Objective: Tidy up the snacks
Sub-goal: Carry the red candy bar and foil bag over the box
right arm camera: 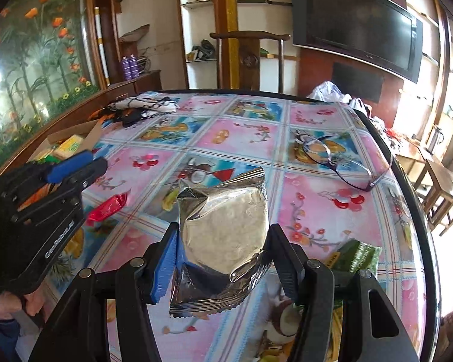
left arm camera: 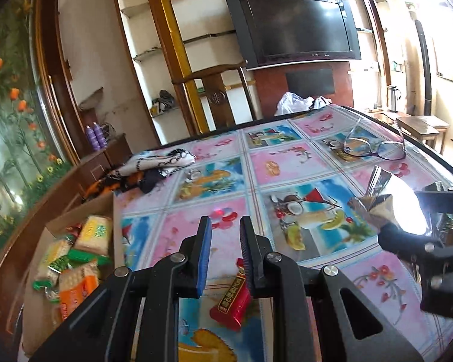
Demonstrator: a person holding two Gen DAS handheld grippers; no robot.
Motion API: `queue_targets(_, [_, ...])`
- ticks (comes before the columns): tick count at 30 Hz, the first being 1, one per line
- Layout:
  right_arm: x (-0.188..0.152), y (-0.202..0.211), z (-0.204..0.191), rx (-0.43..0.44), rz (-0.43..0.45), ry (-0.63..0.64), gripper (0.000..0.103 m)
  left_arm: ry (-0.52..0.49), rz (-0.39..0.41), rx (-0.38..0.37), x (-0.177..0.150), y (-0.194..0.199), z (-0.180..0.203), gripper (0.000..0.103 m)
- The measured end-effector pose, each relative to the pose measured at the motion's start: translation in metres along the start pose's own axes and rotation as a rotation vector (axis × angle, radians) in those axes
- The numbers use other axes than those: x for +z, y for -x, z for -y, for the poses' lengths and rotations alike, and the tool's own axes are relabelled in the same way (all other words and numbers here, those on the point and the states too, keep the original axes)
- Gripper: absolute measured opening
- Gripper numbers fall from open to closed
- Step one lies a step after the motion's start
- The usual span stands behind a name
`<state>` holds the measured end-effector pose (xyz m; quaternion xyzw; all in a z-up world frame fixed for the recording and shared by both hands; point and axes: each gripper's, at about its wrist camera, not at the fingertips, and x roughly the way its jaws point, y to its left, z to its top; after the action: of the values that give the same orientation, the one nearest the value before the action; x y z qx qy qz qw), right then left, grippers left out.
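Note:
My right gripper (right arm camera: 223, 250) is shut on a silver foil snack packet (right arm camera: 223, 235) and holds it above the table; it also shows at the right of the left wrist view (left arm camera: 386, 208). My left gripper (left arm camera: 225, 235) is open with a narrow gap and empty, above a red wrapped snack (left arm camera: 232, 304) that lies on the table; the same snack shows in the right wrist view (right arm camera: 107, 208). A cardboard box (left arm camera: 36, 310) off the table's left edge holds several snack packs. A green snack packet (right arm camera: 356, 256) lies on the table right of my right gripper.
The table has a glossy pink and blue fruit-pattern cloth (right arm camera: 235, 138). Eyeglasses (right arm camera: 341, 163) lie at its right. A patterned scarf (right arm camera: 145, 105) lies at the far left corner. A wooden chair (right arm camera: 250, 57) stands behind the table, and a plastic bag (left arm camera: 293, 102) sits at the far edge.

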<state>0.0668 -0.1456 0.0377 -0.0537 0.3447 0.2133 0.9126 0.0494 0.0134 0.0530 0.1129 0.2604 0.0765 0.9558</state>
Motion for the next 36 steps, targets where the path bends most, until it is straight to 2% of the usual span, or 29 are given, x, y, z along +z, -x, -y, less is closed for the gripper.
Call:
queue_targets(3, [-0.001,0.0,-0.006,0.003,0.003,0.023,0.062,-0.006,-0.015,-0.002,0.0,-0.002,0.0,0.019])
queue_targets(6, [-0.002,0.0,-0.005,-0.001,0.002,0.019,0.062,0.051,-0.1,-0.099,0.0,-0.012,-0.012,0.02])
queue_targets(7, [-0.001,-0.001,-0.004,-0.002,0.002,0.012,0.062,0.09,-0.158,-0.155,0.0,-0.02,-0.019,0.024])
queue_targets(10, [0.0,-0.002,0.005,-0.009,-0.007,-0.026,0.062,0.248,-0.277,-0.245,-0.004,-0.038,-0.046,0.032])
queue_targets(11, [0.0,-0.003,0.007,-0.012,-0.012,-0.035,0.062,0.274,-0.302,-0.267,-0.007,-0.042,-0.05,0.035])
queue_targets(13, [0.001,-0.003,0.01,-0.011,-0.014,-0.051,0.062,0.316,-0.346,-0.299,-0.011,-0.049,-0.058,0.048])
queue_targets(14, [0.001,-0.002,0.011,-0.006,-0.013,-0.059,0.062,0.324,-0.356,-0.302,-0.013,-0.051,-0.058,0.051])
queue_targets(17, [0.002,0.0,0.013,-0.002,-0.008,-0.071,0.062,0.307,-0.372,-0.306,-0.016,-0.052,-0.054,0.053])
queue_targets(21, [0.003,0.003,0.014,0.002,-0.002,-0.073,0.062,0.177,-0.406,-0.295,-0.02,-0.053,-0.035,0.053])
queue_targets(23, [0.003,0.004,0.014,0.006,0.0,-0.073,0.062,0.136,-0.421,-0.279,-0.023,-0.053,-0.03,0.052])
queue_targets(24, [0.003,0.004,0.014,0.004,0.001,-0.074,0.062,0.112,-0.427,-0.277,-0.025,-0.052,-0.027,0.045])
queue_targets(25, [0.004,0.004,0.014,0.003,0.002,-0.075,0.062,0.085,-0.435,-0.278,-0.027,-0.052,-0.023,0.032])
queue_targets(29, [0.003,0.004,0.014,0.008,0.003,-0.078,0.062,0.062,-0.422,-0.273,-0.028,-0.051,-0.022,0.029])
queue_targets(31, [0.003,0.004,0.014,0.012,0.004,-0.078,0.062,0.061,-0.408,-0.267,-0.028,-0.05,-0.021,0.018])
queue_targets(36, [0.003,0.006,0.012,0.013,0.01,-0.077,0.062,0.048,-0.365,-0.222,-0.026,-0.046,-0.017,0.018])
